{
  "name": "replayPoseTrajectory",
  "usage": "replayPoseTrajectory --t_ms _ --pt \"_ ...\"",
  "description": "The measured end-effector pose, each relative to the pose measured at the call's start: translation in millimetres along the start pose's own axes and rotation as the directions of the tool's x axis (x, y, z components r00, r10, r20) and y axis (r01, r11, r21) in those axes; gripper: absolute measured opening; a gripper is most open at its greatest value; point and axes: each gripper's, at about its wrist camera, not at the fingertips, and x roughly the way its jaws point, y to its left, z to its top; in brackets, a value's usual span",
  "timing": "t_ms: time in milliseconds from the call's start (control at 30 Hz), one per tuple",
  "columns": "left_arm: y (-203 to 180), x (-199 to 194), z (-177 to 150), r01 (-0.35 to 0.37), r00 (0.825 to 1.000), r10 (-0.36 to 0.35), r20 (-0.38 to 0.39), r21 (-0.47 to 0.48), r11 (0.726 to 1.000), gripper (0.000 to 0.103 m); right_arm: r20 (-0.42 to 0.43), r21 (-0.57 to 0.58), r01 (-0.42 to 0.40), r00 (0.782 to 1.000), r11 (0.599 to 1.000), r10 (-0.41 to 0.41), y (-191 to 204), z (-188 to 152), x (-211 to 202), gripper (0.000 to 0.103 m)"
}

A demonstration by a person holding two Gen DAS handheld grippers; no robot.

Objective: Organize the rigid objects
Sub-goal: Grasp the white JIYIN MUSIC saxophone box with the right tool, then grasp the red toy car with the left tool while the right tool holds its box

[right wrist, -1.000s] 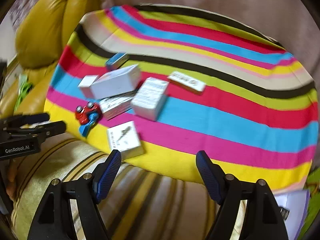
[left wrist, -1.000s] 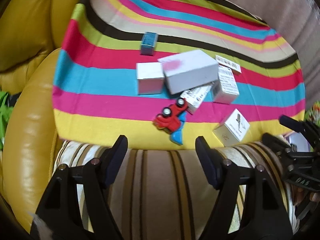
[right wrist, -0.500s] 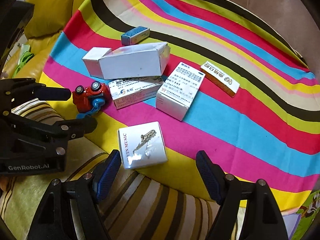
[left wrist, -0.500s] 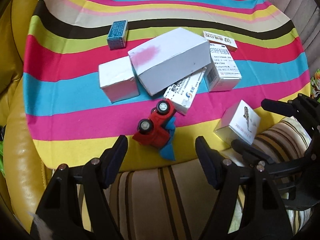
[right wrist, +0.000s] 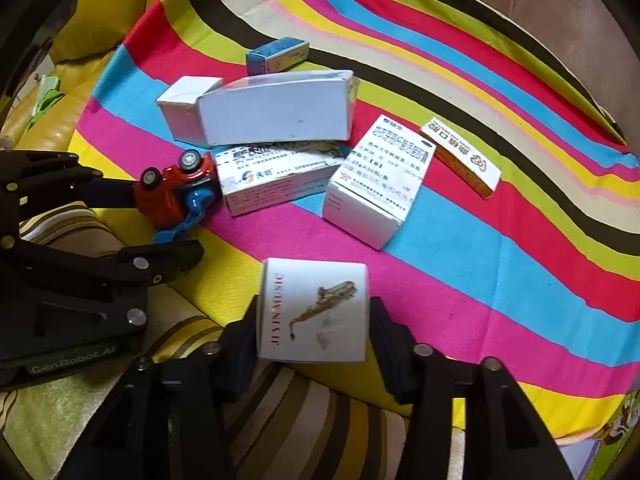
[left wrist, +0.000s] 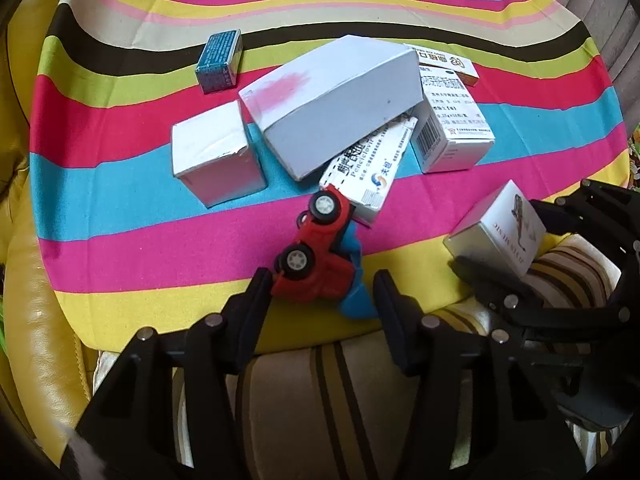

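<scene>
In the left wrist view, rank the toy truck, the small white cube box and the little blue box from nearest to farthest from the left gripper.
1. toy truck, between the fingers of the left gripper.
2. small white cube box, farther out, to the left.
3. little blue box, farthest, upper left.

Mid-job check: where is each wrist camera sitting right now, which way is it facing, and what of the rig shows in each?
Left wrist: on the left claw, facing forward and down at the striped cloth; its fingers straddle the red toy truck; the right claw shows at right.
Right wrist: on the right claw, facing forward and down; its fingers flank the music box; the left claw shows at left.
Shared: truck, music box, big white box, blue box.
</scene>
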Motion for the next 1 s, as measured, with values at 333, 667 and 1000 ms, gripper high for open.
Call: replayPoseTrajectory --t_ms 333,667,1000 --pt "-2.1 -3.9 -3.5 0.011 1.0 -0.011 0.01 0.006 1.0 0.055 0.014 -0.004 0.013 1.0 1.0 -0.013 0.7 -4.7 -2.5 0.044" --pt "-1.7 -10.3 -2.6 -0.004 0.999 0.003 0.052 0.005 1.0 0.053 0.055 -0.001 0.062 0.997 0.998 -0.061 1.3 -9.8 -14.0 0.044" --pt "-2.1 -26.0 -4.9 -0.026 0.995 0.025 0.101 0.0 1.0 0.051 0.141 0.019 0.13 0.981 0.991 -0.131 -2.5 -7.8 -34.3 0.044"
